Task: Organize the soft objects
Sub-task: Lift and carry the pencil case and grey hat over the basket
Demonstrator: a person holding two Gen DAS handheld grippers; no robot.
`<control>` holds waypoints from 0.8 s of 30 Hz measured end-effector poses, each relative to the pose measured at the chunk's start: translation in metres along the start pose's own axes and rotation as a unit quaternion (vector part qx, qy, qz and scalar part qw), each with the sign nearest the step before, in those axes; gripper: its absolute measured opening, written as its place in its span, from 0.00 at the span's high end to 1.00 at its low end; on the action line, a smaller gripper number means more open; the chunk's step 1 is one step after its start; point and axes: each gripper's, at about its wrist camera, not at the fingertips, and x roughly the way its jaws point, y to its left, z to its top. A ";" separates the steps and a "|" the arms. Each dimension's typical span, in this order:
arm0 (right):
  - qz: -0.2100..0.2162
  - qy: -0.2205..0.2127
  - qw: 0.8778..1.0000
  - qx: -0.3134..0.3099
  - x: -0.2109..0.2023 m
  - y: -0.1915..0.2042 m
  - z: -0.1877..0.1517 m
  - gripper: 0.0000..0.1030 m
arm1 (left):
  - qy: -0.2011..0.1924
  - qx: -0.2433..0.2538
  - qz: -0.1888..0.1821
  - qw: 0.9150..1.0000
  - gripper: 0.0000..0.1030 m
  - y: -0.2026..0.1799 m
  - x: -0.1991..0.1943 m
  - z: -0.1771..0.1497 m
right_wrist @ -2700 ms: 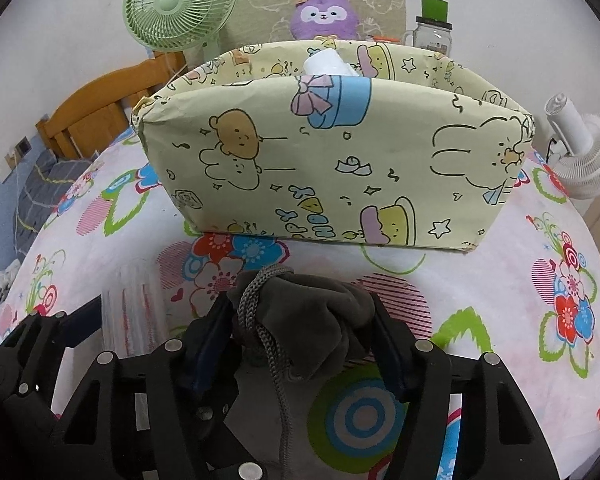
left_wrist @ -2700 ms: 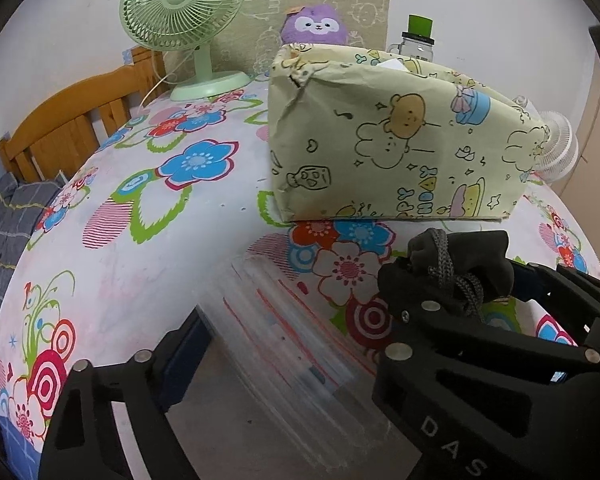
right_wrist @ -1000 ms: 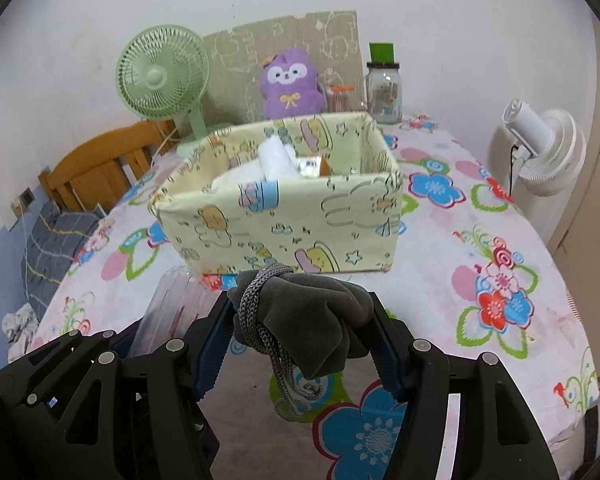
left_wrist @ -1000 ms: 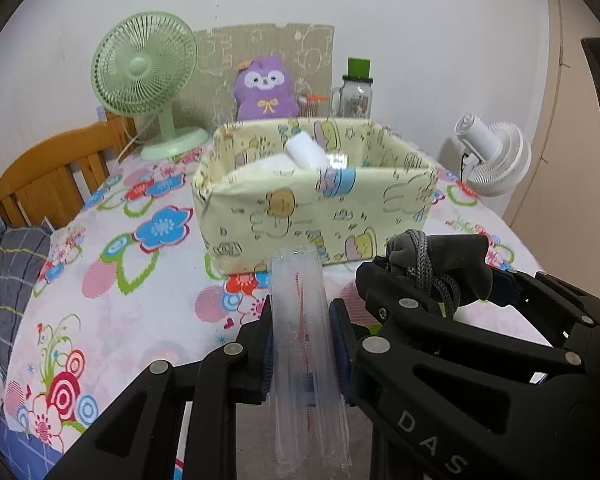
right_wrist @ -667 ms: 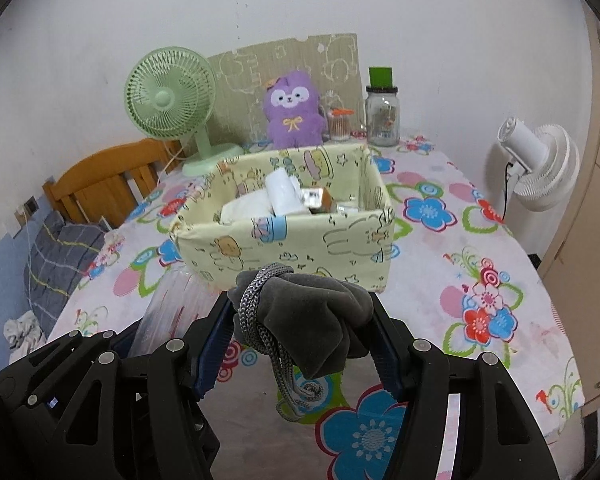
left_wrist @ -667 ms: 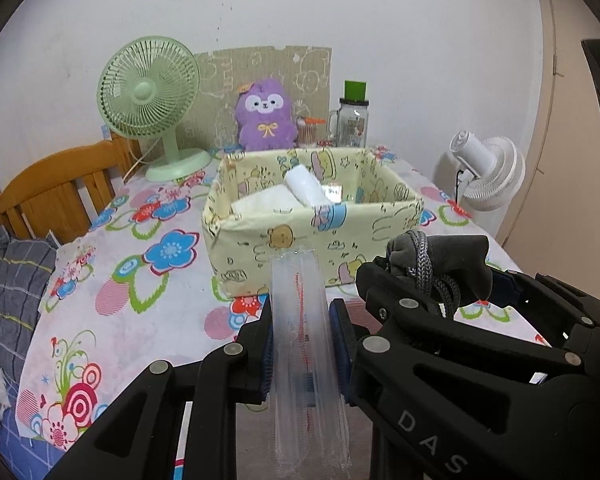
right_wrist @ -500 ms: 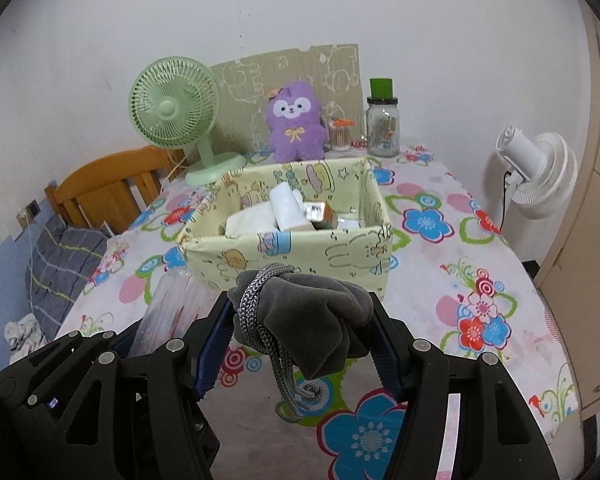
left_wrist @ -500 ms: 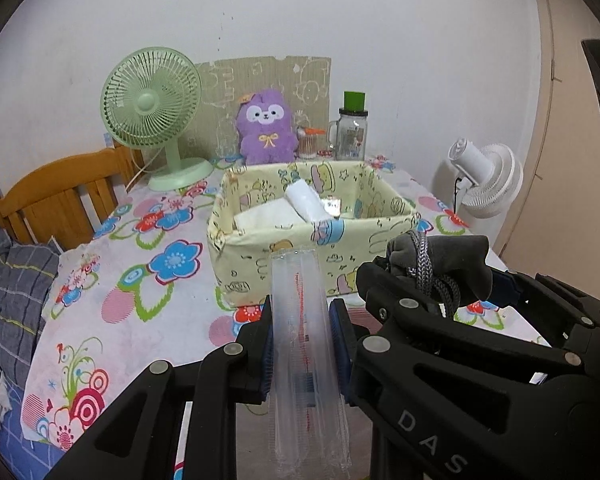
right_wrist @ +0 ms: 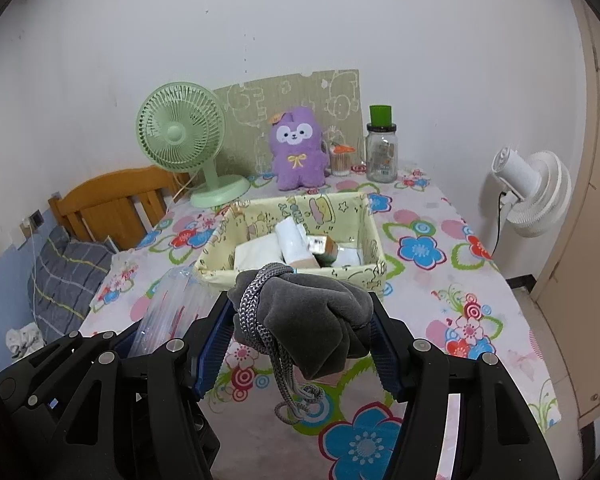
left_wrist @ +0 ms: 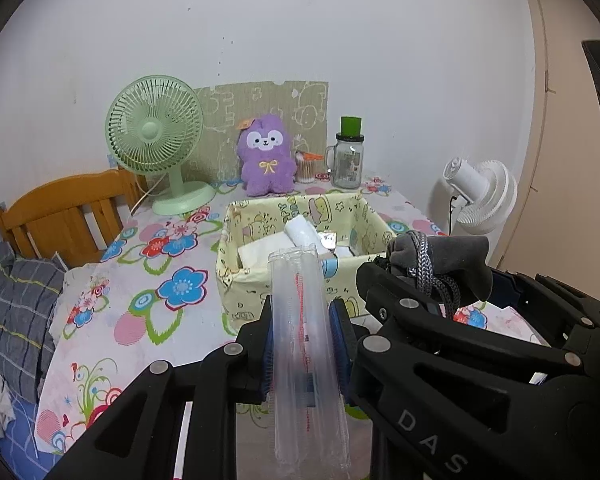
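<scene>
My left gripper (left_wrist: 302,334) is shut on a clear plastic packet (left_wrist: 304,344) with a red line inside, which sticks forward between the pads. My right gripper (right_wrist: 302,330) is shut on a grey velvet drawstring pouch (right_wrist: 312,316) whose braided cord (right_wrist: 260,300) hangs down. Both are held above the table's near edge, side by side; the pouch (left_wrist: 440,260) also shows at the right of the left wrist view. Ahead sits a yellow cartoon-print fabric box (right_wrist: 376,246) holding a white roll (right_wrist: 292,242), folded white cloth and small packets.
At the table's back stand a green fan (right_wrist: 180,136), a purple plush (right_wrist: 298,152), a glass jar with a green lid (right_wrist: 381,152) and a patterned board. A white fan (right_wrist: 536,192) is off the right edge, a wooden chair (right_wrist: 112,200) with grey plaid cloth at the left.
Both grippers have risen and drawn back from the box, which now looks smaller and lower with its inside in view. The packet and the pouch stay held as before.
</scene>
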 end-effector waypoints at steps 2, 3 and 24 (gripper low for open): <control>-0.001 -0.003 1.000 0.000 -0.003 0.000 0.002 0.36 | -0.002 0.001 -0.001 1.000 0.76 0.000 -0.003 0.002; -0.001 -0.005 1.000 -0.001 -0.005 0.000 0.004 0.36 | -0.004 0.001 -0.001 1.000 0.76 0.000 -0.004 0.004; -0.004 -0.035 0.999 -0.007 -0.020 0.002 0.037 0.36 | -0.034 0.008 -0.002 0.999 0.76 -0.001 -0.014 0.037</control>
